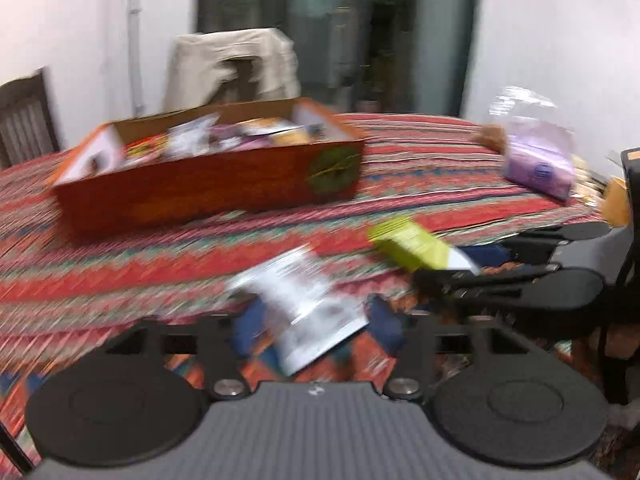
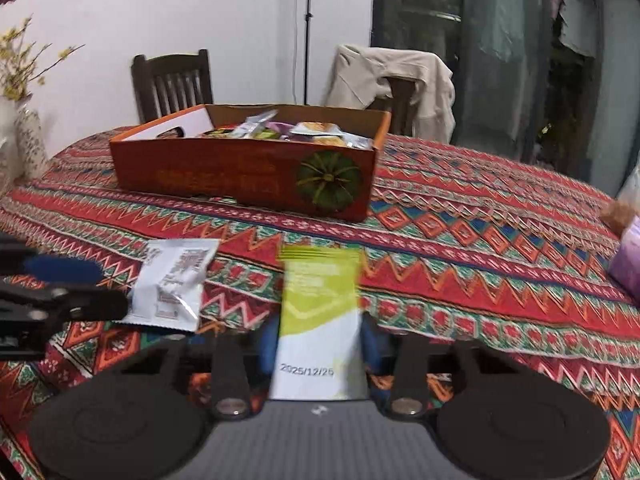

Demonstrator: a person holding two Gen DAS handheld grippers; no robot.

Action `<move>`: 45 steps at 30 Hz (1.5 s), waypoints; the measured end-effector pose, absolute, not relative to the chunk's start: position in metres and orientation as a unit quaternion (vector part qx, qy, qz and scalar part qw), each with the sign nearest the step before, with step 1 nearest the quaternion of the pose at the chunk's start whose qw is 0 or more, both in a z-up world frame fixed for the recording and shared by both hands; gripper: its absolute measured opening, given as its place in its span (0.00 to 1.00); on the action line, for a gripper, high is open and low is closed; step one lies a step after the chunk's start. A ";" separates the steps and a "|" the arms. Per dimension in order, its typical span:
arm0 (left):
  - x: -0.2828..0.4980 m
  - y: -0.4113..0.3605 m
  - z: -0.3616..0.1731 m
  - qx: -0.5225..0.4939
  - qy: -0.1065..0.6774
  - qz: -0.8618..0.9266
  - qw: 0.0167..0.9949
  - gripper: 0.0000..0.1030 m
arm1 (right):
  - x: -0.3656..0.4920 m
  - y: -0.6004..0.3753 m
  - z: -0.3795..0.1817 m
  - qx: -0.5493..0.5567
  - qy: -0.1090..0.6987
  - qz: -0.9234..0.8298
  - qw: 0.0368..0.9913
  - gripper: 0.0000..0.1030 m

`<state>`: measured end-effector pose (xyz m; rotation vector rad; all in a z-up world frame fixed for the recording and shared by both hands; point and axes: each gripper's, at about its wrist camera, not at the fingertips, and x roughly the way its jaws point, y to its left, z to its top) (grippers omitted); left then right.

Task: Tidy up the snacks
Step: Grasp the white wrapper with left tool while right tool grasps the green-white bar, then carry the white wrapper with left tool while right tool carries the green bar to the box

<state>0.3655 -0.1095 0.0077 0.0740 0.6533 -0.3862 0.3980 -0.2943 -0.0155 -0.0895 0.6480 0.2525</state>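
An orange cardboard box (image 1: 208, 188) (image 2: 240, 184) with a pumpkin picture stands on the patterned tablecloth and holds several snack packets. My right gripper (image 2: 318, 340) (image 1: 468, 266) is shut on a green and white packet (image 2: 320, 304) (image 1: 412, 246), held above the cloth with its printed date facing the camera. My left gripper (image 1: 316, 328) (image 2: 108, 288) has its blue pads (image 1: 248, 332) wide apart. A silver-white packet (image 1: 304, 304) (image 2: 172, 280) lies between and ahead of them on the cloth. The left wrist view is blurred.
A purple bag (image 1: 536, 164) (image 2: 628, 264) sits at the table's right side. Behind the table are a chair draped with a beige garment (image 2: 392, 80) (image 1: 232, 64) and a dark wooden chair (image 2: 172, 80). A vase of yellow flowers (image 2: 28, 140) stands at the far left.
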 end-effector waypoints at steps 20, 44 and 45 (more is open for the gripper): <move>0.347 -0.125 -0.005 0.037 0.351 -0.095 0.931 0.39 | 0.380 -0.325 -0.017 -0.016 0.315 0.126 0.941 0.36; 0.236 -0.034 0.022 -0.017 0.307 -0.085 0.948 0.39 | 0.264 -0.282 0.005 -0.043 0.282 0.131 0.949 0.35; 0.238 -0.030 0.024 -0.020 0.305 -0.087 0.948 0.39 | 0.265 -0.280 0.006 -0.042 0.282 0.133 0.949 0.35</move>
